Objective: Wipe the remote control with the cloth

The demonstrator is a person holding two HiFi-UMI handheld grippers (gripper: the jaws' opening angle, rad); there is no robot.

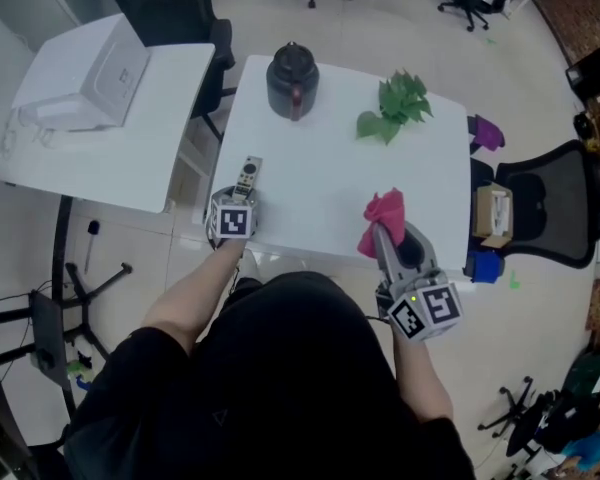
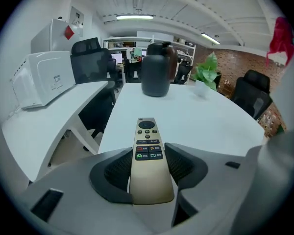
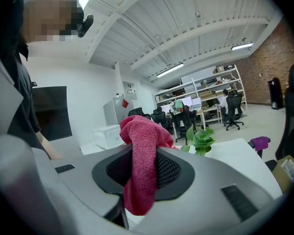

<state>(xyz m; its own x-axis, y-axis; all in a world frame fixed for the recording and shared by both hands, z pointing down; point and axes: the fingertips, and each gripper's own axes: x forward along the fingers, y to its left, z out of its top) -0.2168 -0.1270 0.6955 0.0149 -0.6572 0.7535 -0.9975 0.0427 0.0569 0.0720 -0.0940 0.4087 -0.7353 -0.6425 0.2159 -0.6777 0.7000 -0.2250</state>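
Observation:
The remote control [image 1: 248, 174] is slim and gold with a dark button end. It sticks out over the near left corner of the white table [image 1: 320, 183]. My left gripper [image 1: 243, 198] is shut on its lower half. In the left gripper view the remote control [image 2: 148, 146] lies lengthwise between the dark pads of the left gripper [image 2: 148, 164], button end pointing away. The red cloth [image 1: 384, 214] hangs bunched from my right gripper [image 1: 382, 232], above the table's near right part. In the right gripper view the cloth [image 3: 142, 151] fills the gap of the right gripper [image 3: 143, 169], which is shut on it.
A black jug [image 1: 291, 80] and a green leafy plant [image 1: 396, 106] stand at the table's far side. A white desk with a white appliance [image 1: 85, 68] is to the left. A black office chair [image 1: 552, 203] and a cardboard box [image 1: 495, 214] are to the right.

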